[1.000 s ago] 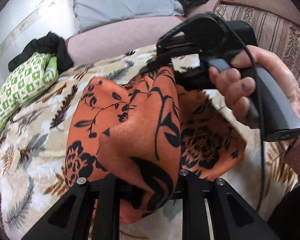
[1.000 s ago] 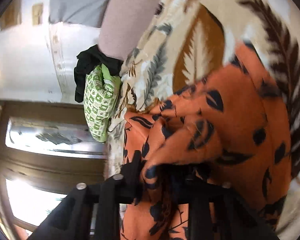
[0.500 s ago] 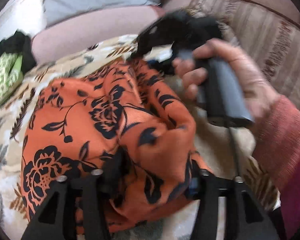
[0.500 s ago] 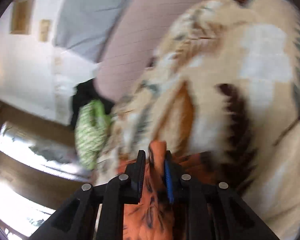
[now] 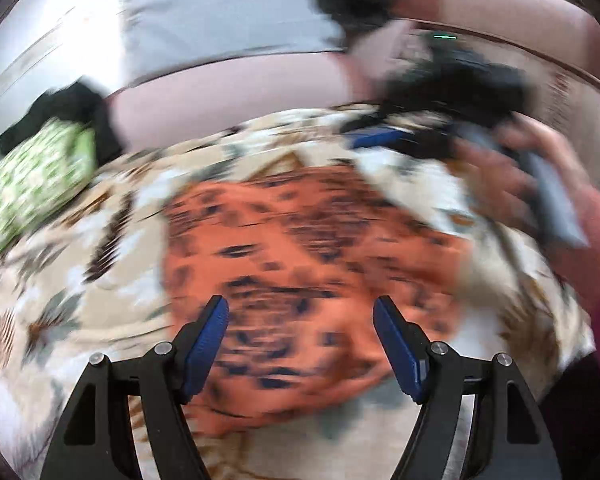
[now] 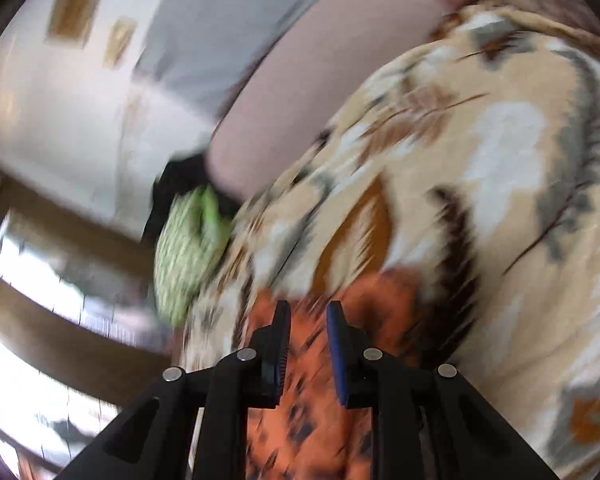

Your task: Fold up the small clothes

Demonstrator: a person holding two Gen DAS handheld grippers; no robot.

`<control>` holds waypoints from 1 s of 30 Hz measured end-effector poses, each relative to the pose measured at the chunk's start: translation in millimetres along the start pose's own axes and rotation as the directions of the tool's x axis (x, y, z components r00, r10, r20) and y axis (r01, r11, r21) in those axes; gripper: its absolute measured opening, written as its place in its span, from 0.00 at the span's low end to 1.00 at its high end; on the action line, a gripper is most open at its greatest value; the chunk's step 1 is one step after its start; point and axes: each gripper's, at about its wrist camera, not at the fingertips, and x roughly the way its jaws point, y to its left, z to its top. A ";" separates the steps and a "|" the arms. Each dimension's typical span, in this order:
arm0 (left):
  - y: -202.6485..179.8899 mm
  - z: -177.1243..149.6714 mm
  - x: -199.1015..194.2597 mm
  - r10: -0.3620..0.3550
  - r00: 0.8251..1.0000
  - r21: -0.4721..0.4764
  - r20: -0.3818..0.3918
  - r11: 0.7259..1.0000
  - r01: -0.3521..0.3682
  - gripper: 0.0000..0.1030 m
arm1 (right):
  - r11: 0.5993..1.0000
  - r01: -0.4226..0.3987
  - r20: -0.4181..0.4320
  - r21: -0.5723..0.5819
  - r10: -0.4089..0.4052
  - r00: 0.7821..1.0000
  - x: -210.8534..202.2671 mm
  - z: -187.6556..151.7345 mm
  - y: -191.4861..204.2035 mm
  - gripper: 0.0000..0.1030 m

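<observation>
one orange cloth down on the bedspread

the orange cloth with black flowers (image 5: 308,248) lies bunched on the leaf-patterned bedspread (image 5: 80,300), roughly in the middle of it, with nothing lifting it. everything is smeared by motion blur, so i cannot make out its folds.

the left gripper (image 5: 300,320) hovers above the near edge of the cloth. its jaws are opening, blue pads well apart, and the cloth shows between them but lower down, not pinched. the right gripper (image 6: 308,324) has its jaws close together with a narrow gap left; orange fabric shows through the gap and under the fingers, but in the blur i cannot tell whether the pads press on it. seen from the left camera, that gripper sits beyond the far right corner of the cloth, in the person's hand (image 5: 512,176) with a reddish sleeve (image 5: 596,236) behind it.

off to the left, at the edge of the bedspread, a green and white patterned garment (image 5: 32,176) rests against a black one (image 5: 60,108). behind them runs a pinkish bolster (image 5: 228,100), and above it a grey pillow (image 5: 228,20).
</observation>
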 end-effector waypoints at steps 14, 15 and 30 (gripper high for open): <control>58.9 -24.3 27.8 0.065 0.996 -0.162 -0.063 0.984 -0.074 0.76 | 0.959 0.269 -0.188 -0.090 -0.281 0.941 22.3 -111.6 29.0 0.19; 58.5 -25.8 27.4 0.063 0.996 -0.160 -0.062 0.984 -0.073 0.76 | 0.956 0.277 -0.176 -0.091 -0.290 0.941 17.2 -115.7 27.4 0.19; 55.2 -36.8 38.3 0.039 0.995 -0.155 -0.089 0.986 -0.053 0.78 | 0.931 0.357 -0.110 -0.079 -0.364 0.925 7.3 -124.3 4.8 0.03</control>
